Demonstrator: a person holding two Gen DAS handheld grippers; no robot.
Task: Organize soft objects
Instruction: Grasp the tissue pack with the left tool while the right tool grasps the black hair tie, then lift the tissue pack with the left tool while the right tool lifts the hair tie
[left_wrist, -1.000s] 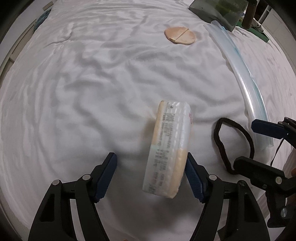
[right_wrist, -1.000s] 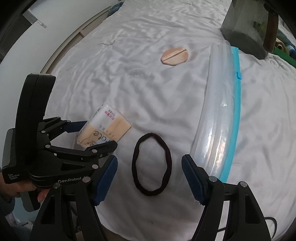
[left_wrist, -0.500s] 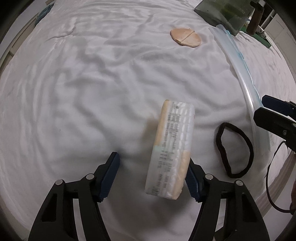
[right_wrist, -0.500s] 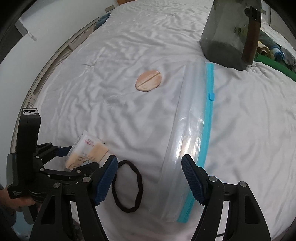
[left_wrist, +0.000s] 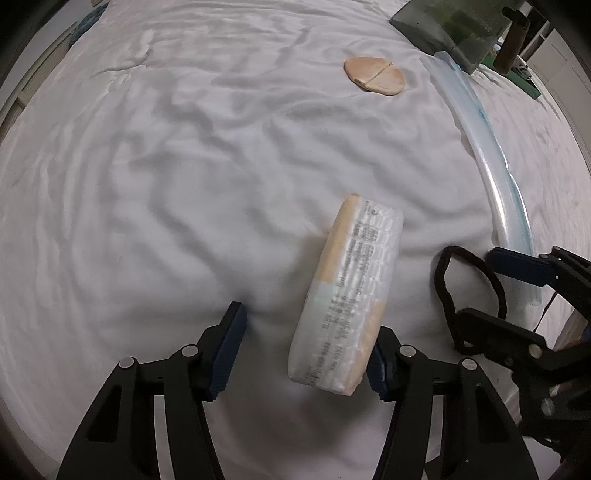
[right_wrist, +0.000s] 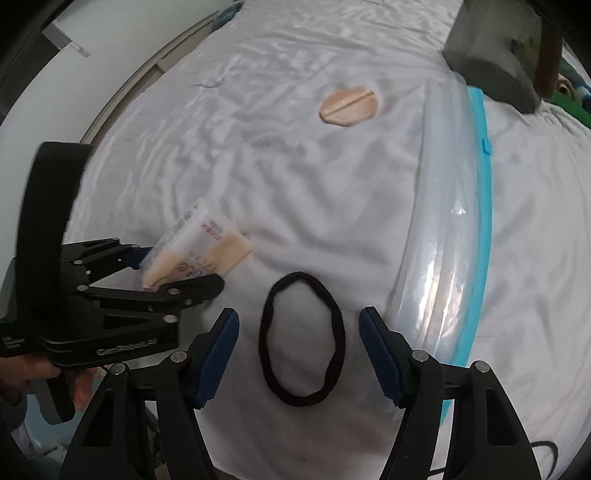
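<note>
At lower centre, the left gripper (left_wrist: 303, 354) is closing its half-open fingers around the tissue pack (left_wrist: 345, 299) on the bed (left_wrist: 166, 166), while the right gripper (right_wrist: 299, 354), fingers narrowing, is straddling the untouched hair tie (right_wrist: 302, 338) to grab it.

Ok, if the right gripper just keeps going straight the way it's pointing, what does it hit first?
Most likely the black hair tie, lying flat on the white sheet between the closing, still apart jaws of the right gripper. The zip bag lies off to one side.
</note>
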